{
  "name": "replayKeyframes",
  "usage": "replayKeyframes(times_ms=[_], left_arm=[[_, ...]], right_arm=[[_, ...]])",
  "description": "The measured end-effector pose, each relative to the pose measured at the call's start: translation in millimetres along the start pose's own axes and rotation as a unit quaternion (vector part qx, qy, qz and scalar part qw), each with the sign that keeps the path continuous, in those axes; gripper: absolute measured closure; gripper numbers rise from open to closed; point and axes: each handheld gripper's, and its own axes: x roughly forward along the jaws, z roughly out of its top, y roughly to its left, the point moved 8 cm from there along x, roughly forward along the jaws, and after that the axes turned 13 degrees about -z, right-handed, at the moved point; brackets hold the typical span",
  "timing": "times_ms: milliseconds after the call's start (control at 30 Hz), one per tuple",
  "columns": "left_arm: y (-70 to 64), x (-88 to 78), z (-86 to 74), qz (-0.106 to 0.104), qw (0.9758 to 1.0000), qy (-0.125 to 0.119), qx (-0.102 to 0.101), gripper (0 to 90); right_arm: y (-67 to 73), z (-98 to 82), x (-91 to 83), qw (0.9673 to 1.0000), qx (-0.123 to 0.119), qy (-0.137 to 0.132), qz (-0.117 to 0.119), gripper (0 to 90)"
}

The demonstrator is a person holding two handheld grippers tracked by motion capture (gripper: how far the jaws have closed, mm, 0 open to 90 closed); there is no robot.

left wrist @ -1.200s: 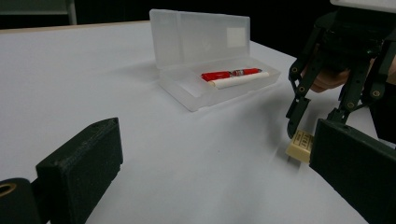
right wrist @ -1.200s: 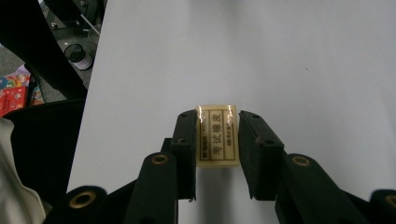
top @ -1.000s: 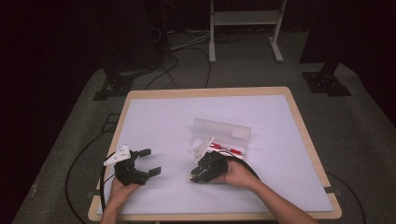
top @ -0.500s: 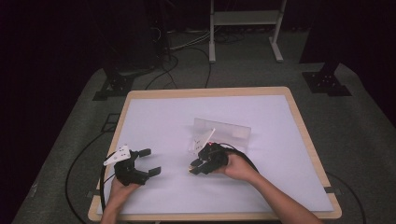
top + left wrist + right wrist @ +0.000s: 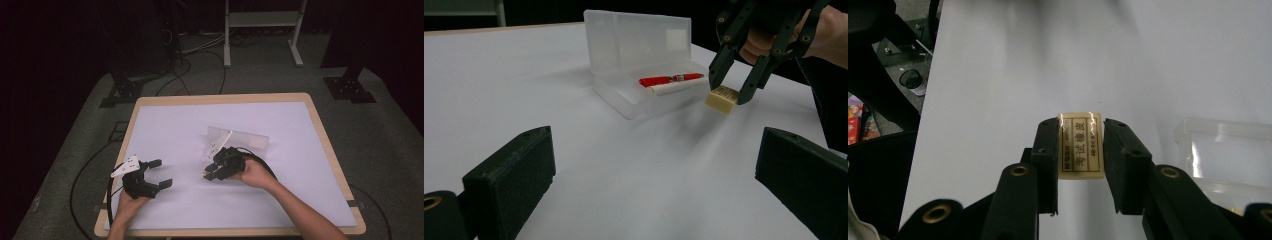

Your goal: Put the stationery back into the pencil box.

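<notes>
The right gripper (image 5: pixel 1080 150) holds a cream eraser (image 5: pixel 1080 146) tight between its two jaws, above the white table (image 5: pixel 165 130) and just beside the open clear pencil case (image 5: pixel 644 60). The left gripper (image 5: pixel 157 173) rests near the front edge, jaws wide apart and empty.

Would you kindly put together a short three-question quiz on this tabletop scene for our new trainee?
1. True or false: the right gripper is shut on the eraser.
2. What lies in the tray of the open clear case? A) a red pen B) scissors C) a ruler
3. How do the jaws of the left gripper stand, and is anything between them?

Key
1. True: both pads press on the eraser's sides, and it hangs just above the white table.
2. A.
3. Wide open, with nothing between them.
</notes>
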Motion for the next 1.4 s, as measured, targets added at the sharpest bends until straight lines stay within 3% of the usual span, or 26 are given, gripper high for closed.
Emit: replayKeyframes(times_ms=[833, 1400], left_arm=[[0.1, 0.0, 0.2, -0.001, 1.0000, 0.000, 0.001, 2.2], [0.1, -0.3, 0.1, -0.001, 1.0000, 0.000, 0.001, 2.1]], right_arm=[[-16.7, 23.5, -9.1, 0.9998, 0.004, -0.011, -0.019, 68.0], [-32.3, 26.9, -4.9, 0.9994, 0.017, -0.009, -0.030, 68.0]])
